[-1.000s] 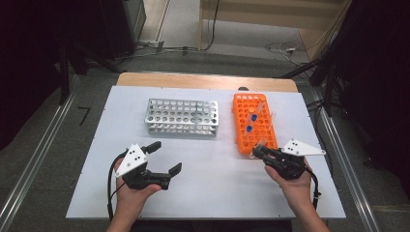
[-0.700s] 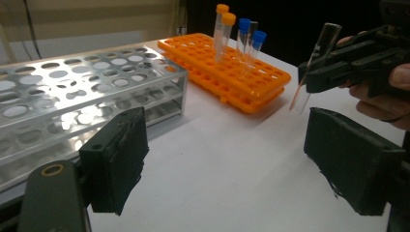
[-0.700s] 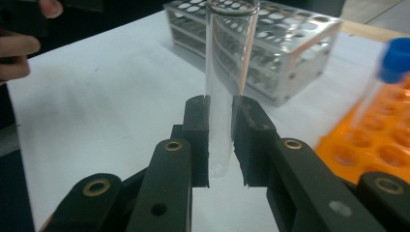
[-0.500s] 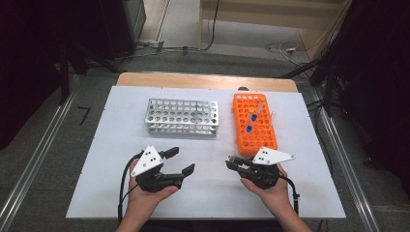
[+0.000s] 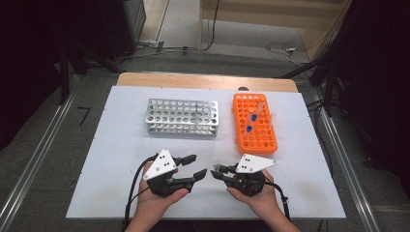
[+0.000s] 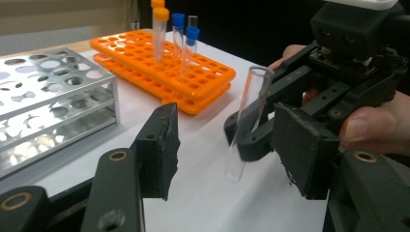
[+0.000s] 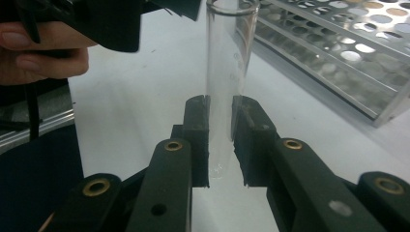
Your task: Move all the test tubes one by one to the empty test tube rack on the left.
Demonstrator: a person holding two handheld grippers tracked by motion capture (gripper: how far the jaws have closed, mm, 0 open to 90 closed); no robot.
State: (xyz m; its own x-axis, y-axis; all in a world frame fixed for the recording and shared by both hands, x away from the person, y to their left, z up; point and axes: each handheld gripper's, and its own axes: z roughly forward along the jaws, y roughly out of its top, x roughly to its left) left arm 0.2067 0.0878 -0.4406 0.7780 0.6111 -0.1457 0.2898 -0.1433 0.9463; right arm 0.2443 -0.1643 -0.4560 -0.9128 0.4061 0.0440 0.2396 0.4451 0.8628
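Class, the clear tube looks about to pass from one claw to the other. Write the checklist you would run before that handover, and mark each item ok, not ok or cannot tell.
1. Right claw grips the clear glass test tube firmly: ok, pads pressed on both sides.
2. Tube uncapped and intact: ok, open rim, no crack seen.
3. Tube lies between the left claw pads: ok.
4. Left claw pads touch the tube: not ok; its jaws have just been closing, but gaps remain on both sides.
5. Silver metal rack has free holes: ok.
6. Orange plastic rack stands apart from both claws: ok.
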